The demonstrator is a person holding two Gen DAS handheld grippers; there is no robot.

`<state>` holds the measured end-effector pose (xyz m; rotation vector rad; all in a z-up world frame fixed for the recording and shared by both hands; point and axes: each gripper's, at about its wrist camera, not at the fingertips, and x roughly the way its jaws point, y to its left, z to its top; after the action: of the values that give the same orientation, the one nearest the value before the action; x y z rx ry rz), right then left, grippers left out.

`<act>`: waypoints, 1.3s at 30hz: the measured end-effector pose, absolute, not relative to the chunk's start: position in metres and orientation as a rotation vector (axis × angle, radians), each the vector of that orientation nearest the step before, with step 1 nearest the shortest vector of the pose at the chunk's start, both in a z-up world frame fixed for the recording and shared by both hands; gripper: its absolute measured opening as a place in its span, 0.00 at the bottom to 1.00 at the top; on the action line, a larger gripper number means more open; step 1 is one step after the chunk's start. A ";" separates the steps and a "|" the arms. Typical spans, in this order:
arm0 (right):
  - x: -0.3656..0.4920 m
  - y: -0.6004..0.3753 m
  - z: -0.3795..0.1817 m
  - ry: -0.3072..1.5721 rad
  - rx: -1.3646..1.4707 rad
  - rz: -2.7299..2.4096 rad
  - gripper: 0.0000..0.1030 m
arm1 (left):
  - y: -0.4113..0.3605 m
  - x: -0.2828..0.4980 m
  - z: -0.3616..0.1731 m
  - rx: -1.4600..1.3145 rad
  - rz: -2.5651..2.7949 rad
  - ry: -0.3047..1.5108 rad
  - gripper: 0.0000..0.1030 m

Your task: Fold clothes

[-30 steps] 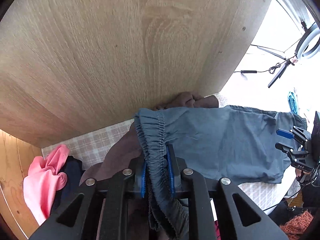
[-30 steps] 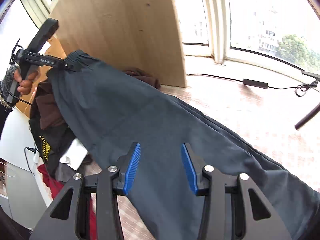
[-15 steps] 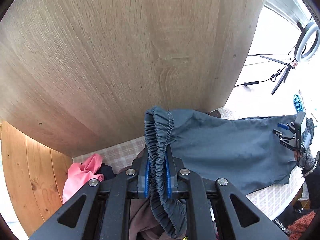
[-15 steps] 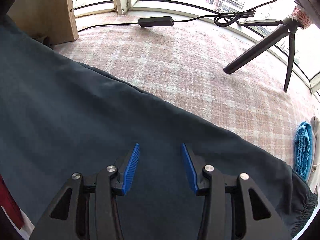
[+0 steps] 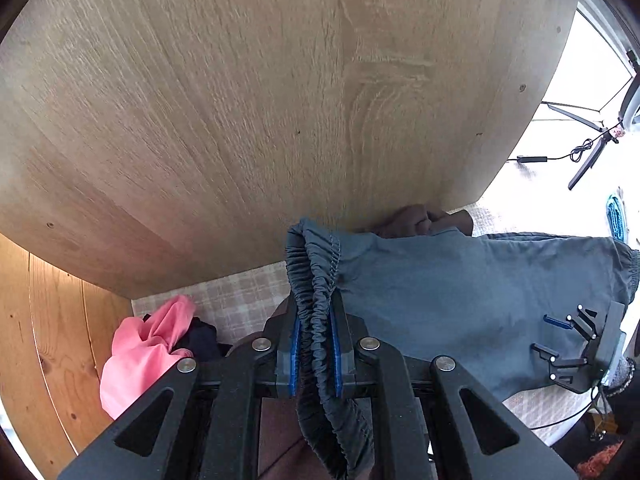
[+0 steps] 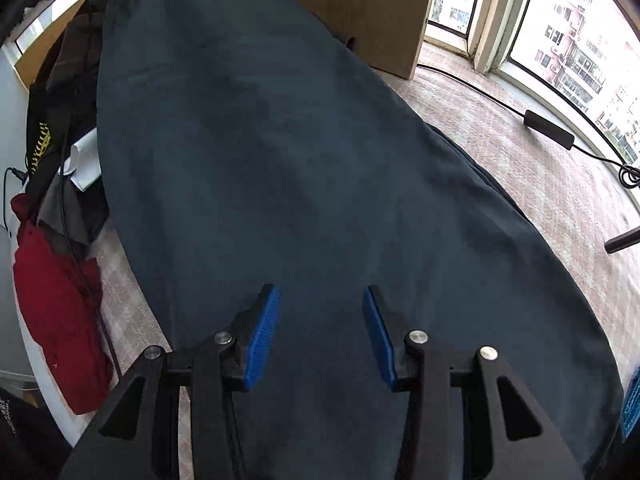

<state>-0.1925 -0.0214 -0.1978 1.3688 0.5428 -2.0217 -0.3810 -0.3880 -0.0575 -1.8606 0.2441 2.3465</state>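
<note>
A pair of dark blue-grey shorts (image 5: pixel 460 296) stretches from my left gripper across the checked cloth surface (image 5: pixel 236 296). My left gripper (image 5: pixel 315 320) is shut on the shorts' gathered elastic waistband (image 5: pixel 316 264), which bunches between the blue pads. In the right wrist view the shorts (image 6: pixel 300 168) fill most of the frame. My right gripper (image 6: pixel 320 304) is open and hovers just over the fabric, holding nothing. It also shows in the left wrist view (image 5: pixel 560 336), over the far leg of the shorts.
A wooden panel (image 5: pixel 260 100) stands close behind. A pink garment (image 5: pixel 140 352) and a brown one (image 5: pixel 420 220) lie nearby. A red garment (image 6: pixel 52 288) and dark clothes (image 6: pixel 68 92) are piled at the left. A tripod (image 5: pixel 588 160), cable adapter (image 6: pixel 550 130) and windows are at the right.
My left gripper has dropped lower with the waistband still in it. My right gripper, still open, has moved back along the shorts toward the waistband side.
</note>
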 end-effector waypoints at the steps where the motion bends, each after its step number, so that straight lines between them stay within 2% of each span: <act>1: -0.191 -0.026 -0.206 0.600 1.386 -2.047 0.41 | -0.386 -0.379 -0.057 -1.858 2.343 0.249 0.11; 6: -0.192 -0.029 -0.172 0.370 1.333 -2.116 0.40 | -0.371 -0.362 -0.038 -1.787 2.329 0.266 0.11; 9: -0.184 -0.002 -0.165 0.306 1.354 -2.142 0.40 | -0.357 -0.351 -0.026 -1.756 2.319 0.240 0.10; 15: -0.169 0.052 -0.150 0.177 1.393 -2.191 0.41 | -0.296 -0.314 -0.004 -1.662 2.263 0.320 0.10; 18: -0.162 0.079 -0.142 0.110 1.412 -2.214 0.41 | -0.255 -0.302 0.001 -1.626 2.214 0.264 0.10; 21: -0.154 0.106 -0.135 0.043 1.430 -2.235 0.41 | -0.195 -0.284 -0.001 -1.574 2.132 0.250 0.10; 27: -0.138 0.281 -0.122 -0.074 1.513 -2.484 0.41 | -0.037 -0.239 -0.038 -1.525 1.896 0.188 0.10; 34: -0.148 0.406 -0.146 -0.135 1.618 -2.608 0.41 | 0.157 -0.199 -0.096 -1.501 1.664 0.081 0.10; 39: -0.143 0.451 -0.168 -0.205 1.670 -2.553 0.41 | 0.252 -0.183 -0.146 -1.542 1.625 0.163 0.12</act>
<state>-0.1433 0.4509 -0.1682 1.6704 -0.2054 -2.5534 -0.1830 0.2520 -0.1465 -1.5421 0.1628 1.6253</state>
